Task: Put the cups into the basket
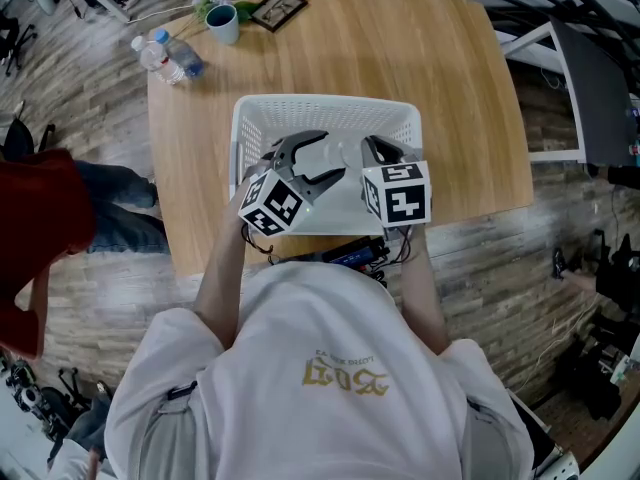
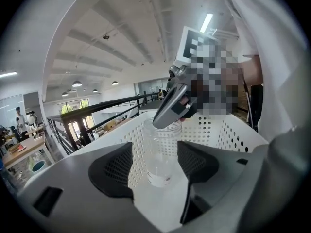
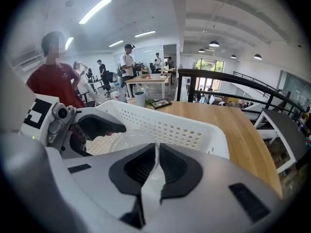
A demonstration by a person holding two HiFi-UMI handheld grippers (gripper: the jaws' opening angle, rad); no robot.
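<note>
A clear plastic cup (image 2: 160,154) stands upright inside the white perforated basket (image 1: 325,105) on the wooden table. My left gripper (image 2: 155,161) straddles the cup's body with a pad on either side. A gap shows at the left pad, so it is open. My right gripper (image 3: 158,161) is shut on the cup's thin rim (image 3: 129,142), with one finger inside the cup and one outside. From the left gripper view, the right gripper (image 2: 170,113) sits at the cup's mouth. In the head view, the left gripper (image 1: 310,158) and right gripper (image 1: 385,153) meet over the basket's near half.
A teal mug (image 1: 222,23), a water bottle (image 1: 170,56) and a picture frame (image 1: 279,10) sit at the table's far left corner. A person in red (image 1: 30,238) is beside the table's left edge. Bare wood (image 1: 460,98) lies right of the basket.
</note>
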